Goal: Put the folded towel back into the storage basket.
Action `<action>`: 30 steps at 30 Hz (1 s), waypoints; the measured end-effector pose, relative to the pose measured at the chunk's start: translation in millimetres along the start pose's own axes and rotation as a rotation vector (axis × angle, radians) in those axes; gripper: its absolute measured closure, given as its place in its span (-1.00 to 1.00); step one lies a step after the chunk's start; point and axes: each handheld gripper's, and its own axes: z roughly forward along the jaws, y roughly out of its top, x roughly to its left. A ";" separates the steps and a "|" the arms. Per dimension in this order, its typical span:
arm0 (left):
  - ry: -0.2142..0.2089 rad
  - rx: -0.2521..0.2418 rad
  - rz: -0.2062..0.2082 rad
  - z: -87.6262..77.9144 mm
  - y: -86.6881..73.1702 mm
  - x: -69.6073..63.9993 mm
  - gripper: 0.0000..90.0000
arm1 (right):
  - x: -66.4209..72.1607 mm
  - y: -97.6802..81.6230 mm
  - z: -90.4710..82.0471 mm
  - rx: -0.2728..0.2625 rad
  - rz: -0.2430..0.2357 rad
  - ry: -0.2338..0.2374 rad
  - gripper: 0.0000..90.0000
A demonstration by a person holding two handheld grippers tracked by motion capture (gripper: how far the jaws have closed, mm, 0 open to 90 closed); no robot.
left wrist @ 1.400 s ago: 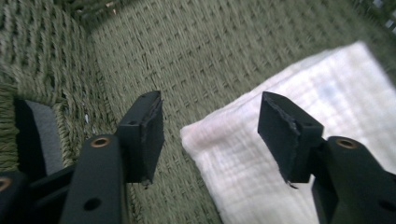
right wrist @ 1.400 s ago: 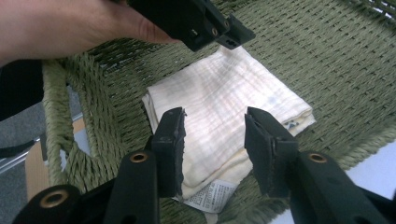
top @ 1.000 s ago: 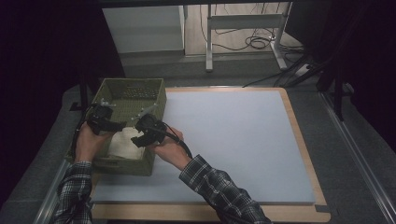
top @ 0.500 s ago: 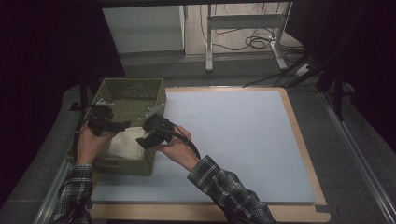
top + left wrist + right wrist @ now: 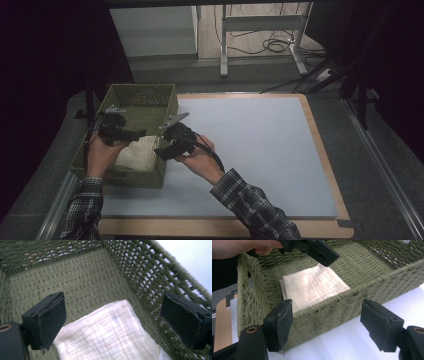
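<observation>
A folded cream cloth (image 5: 136, 154) (image 5: 110, 335) (image 5: 313, 287) lies in the near end of a green woven basket (image 5: 150, 97) (image 5: 75, 285) (image 5: 362, 300). My left gripper (image 5: 137, 134) (image 5: 112, 316) hovers over the cloth inside the basket; its jaws have just been opening and stand open, apart from the cloth. My right gripper (image 5: 162, 142) (image 5: 325, 323) is outside the basket's right wall, over the white mat. Its jaws have just been opening too and hold nothing. In the right gripper view the left gripper (image 5: 317, 251) shows above the cloth.
The basket sits at the left of a white mat (image 5: 260, 145) on a wood-edged table (image 5: 330, 165). Grey carpet strips flank the table. A metal frame's legs and cables (image 5: 270, 45) stand on the floor beyond the far edge.
Both grippers' jaws have widened. The right gripper has pulled back to the right, out of the basket and over the mat. The cloth stays lying in the basket.
</observation>
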 end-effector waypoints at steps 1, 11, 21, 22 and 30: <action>-0.002 -0.003 0.000 -0.3 0.6 -1.3 -0.87 | -1.2 -1.5 -1.2 0.002 0.000 -0.001 -0.43; -0.030 -0.008 0.036 0.0 7.1 -20.6 -0.93 | -16.3 -20.2 -18.8 -0.013 0.030 -0.001 -0.56; -0.038 0.045 0.088 4.1 19.4 -46.2 -0.96 | -26.7 -39.8 -36.6 -0.005 0.023 -0.016 -0.75; -0.040 0.045 0.091 4.6 20.3 -48.1 -0.96 | -27.8 -42.3 -38.3 -0.003 0.023 -0.018 -0.75; -0.051 0.072 0.120 8.2 28.4 -67.5 -0.96 | -36.8 -58.8 -50.6 -0.002 0.032 -0.020 -0.79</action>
